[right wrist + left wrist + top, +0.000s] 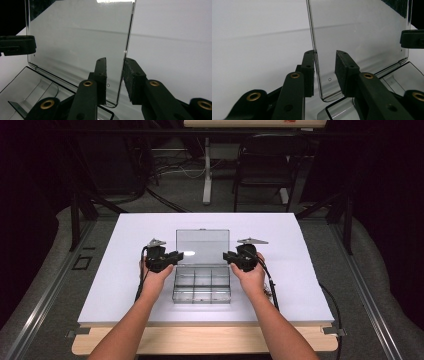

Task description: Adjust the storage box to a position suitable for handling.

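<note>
Lid (202,241) of the clear compartment box (201,287) stands upright at the centre of the high view. Left gripper (325,72) and right gripper (115,80) each straddle a side edge, jaws spread, not pinching. Both should draw back evenly so the lid stays put.

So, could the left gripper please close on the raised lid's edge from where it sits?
Probably yes: the left gripper already straddles the clear lid, one pad against its edge; nothing lies between.
</note>
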